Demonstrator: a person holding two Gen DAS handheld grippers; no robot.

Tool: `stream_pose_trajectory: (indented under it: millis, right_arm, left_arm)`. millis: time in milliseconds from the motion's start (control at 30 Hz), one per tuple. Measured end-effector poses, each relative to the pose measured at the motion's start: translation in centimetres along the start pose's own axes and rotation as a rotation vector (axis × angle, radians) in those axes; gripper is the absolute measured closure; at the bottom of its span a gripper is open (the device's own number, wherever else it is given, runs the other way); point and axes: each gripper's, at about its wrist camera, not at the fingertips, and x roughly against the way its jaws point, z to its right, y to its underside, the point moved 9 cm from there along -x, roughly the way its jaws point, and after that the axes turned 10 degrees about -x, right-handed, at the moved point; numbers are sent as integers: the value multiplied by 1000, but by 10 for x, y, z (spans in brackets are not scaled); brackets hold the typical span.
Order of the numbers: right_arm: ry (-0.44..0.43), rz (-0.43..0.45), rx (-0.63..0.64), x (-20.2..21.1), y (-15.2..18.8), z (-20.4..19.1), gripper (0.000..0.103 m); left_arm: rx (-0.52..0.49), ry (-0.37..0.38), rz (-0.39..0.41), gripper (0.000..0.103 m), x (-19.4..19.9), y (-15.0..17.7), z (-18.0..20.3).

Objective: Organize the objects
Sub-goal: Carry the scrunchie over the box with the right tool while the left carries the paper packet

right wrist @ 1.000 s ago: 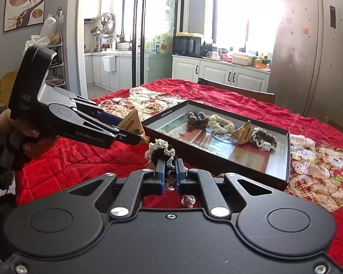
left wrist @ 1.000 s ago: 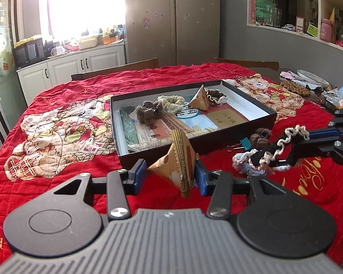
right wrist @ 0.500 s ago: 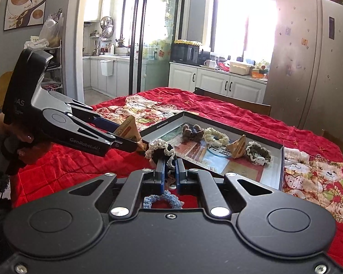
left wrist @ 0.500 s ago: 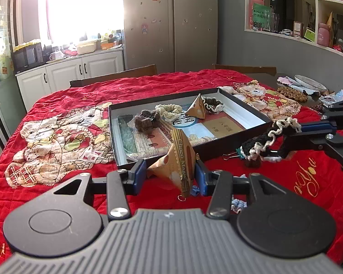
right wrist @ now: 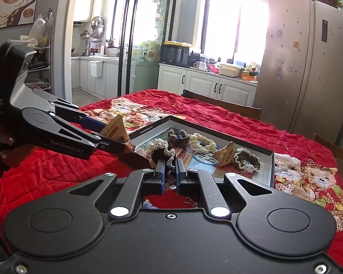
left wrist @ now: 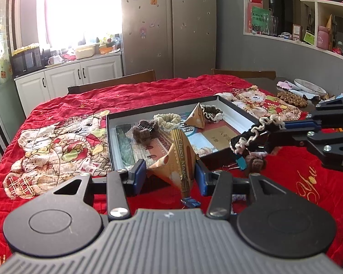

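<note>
The left gripper (left wrist: 171, 173) clamps a tan pyramid packet (left wrist: 179, 159) between its blue pads, raised over the red cloth (left wrist: 57, 105) at the box's near rim. The right gripper (right wrist: 170, 171) is pinched tight on a black scrunchie (right wrist: 161, 151) with cream trim.

Only the left view shows what lies on the cloth under the scrunchie: a teal binder clip (left wrist: 240, 161) and a brown knit piece (left wrist: 255, 163) at four o'clock from the packet.

Only the right view shows the hand (right wrist: 2, 141) on the left gripper, at nine o'clock.

Both show the box (left wrist: 111, 141) holding a brown hair claw (right wrist: 177, 138), cream scrunchie (right wrist: 202, 142), second packet (right wrist: 226, 154) and dark scrunchie (right wrist: 247, 161).
</note>
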Motion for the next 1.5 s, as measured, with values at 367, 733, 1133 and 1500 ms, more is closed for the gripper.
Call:
stream_pose_trajectory:
  millis: [367, 733, 1133, 1500]
  right_arm:
    - [36, 1, -30, -24, -13, 21, 94]
    - [63, 30, -58, -46, -37, 37, 94]
    - [106, 32, -118, -78, -51, 62, 94]
    - [144, -8, -189, -119, -45, 91, 94]
  left_arm:
    - [10, -18, -1, 54, -13, -10, -10]
    - [16, -42, 11, 54, -31, -27, -18]
    - [26, -44, 1, 54, -60, -47, -17]
    - [45, -66, -22, 54, -94, -58, -20]
